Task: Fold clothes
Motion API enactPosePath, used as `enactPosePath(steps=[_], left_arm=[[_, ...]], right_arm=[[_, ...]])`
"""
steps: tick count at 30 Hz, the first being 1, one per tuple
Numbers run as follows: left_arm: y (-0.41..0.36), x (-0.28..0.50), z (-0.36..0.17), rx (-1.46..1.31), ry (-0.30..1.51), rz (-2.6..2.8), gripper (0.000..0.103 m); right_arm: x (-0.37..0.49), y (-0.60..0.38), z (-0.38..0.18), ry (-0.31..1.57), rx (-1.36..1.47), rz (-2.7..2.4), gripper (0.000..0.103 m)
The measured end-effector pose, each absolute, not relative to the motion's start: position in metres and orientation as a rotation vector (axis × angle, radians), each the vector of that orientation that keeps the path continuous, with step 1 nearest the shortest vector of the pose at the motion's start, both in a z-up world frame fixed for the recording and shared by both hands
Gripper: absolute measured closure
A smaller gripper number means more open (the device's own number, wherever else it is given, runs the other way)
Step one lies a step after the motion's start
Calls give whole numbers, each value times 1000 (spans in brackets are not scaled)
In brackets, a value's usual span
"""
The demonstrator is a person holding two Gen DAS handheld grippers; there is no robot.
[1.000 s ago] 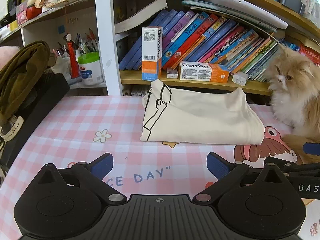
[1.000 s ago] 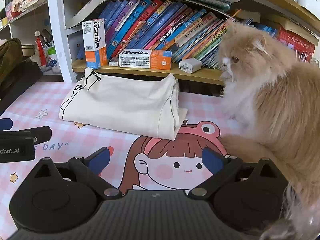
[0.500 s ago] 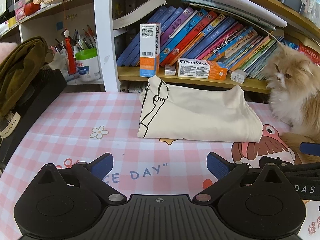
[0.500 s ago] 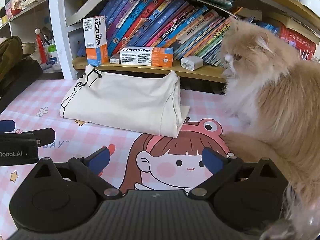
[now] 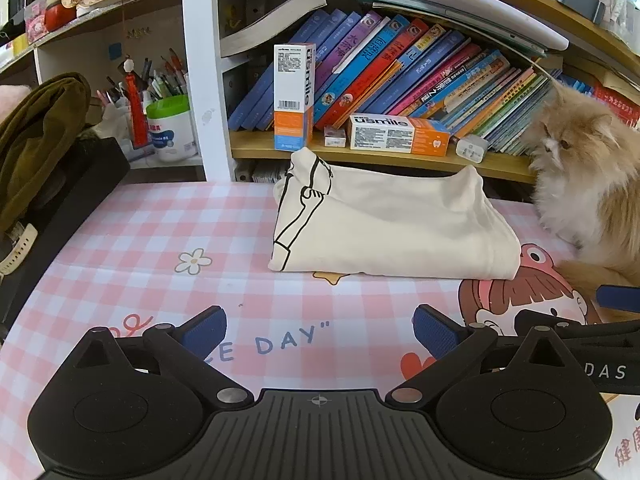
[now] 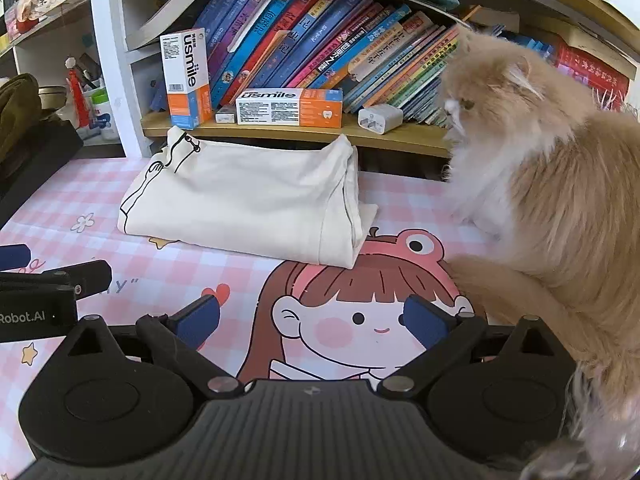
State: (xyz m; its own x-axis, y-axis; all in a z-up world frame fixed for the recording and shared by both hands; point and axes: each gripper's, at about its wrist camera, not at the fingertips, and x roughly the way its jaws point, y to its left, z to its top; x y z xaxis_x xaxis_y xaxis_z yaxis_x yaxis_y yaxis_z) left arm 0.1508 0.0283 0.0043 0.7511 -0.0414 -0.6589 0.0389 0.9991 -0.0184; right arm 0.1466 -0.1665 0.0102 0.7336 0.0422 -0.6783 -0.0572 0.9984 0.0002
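— What are your hands doing right now?

— My left hand-held gripper (image 5: 320, 330) hangs above the pink checked tabletop (image 5: 160, 216), its blue pads (image 5: 202, 330) spread wide apart with nothing between them. My right hand-held gripper (image 6: 312, 322) is the same: pads (image 6: 424, 324) well apart and empty, over the cartoon girl printed on the tabletop cover (image 6: 344, 320). The two sit side by side; from the right wrist I see the left one's black body at the left edge of the view.

— And the clothes?

— The cream garment (image 5: 384, 228) lies folded into a thick rectangle on the tabletop, beyond both hand-held grippers and touching neither. Taking the garment as the landmark: its end with the black line drawing (image 5: 304, 208) points to my left, and its stacked folded edges (image 6: 352, 208) face right, where a small flap sticks out just beside them.

— What surrounds it?

— Right behind the garment runs a wooden shelf (image 5: 400, 162) of leaning books (image 5: 400, 68). On that shelf, an upright toothpaste box (image 5: 293, 96) stands behind the garment's left end, a second such box (image 5: 398, 135) lies flat behind its middle, and a white charger plug (image 5: 472, 148) sits further right. To the garment's right, near but apart from it, a fluffy ginger cat (image 6: 552, 184) sits on the tabletop facing it. Well off to the garment's left, an olive bag (image 5: 36, 136) rests on something black, with a cup of pens (image 5: 168, 120) behind.
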Motion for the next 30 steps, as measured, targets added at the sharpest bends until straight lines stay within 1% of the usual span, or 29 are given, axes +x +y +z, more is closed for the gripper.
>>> enactPosePath(steps=[30], left_arm=[[31,150,0,-22,723,-40,2]], right_arm=[[148,-164,9,757,-19,57,3]])
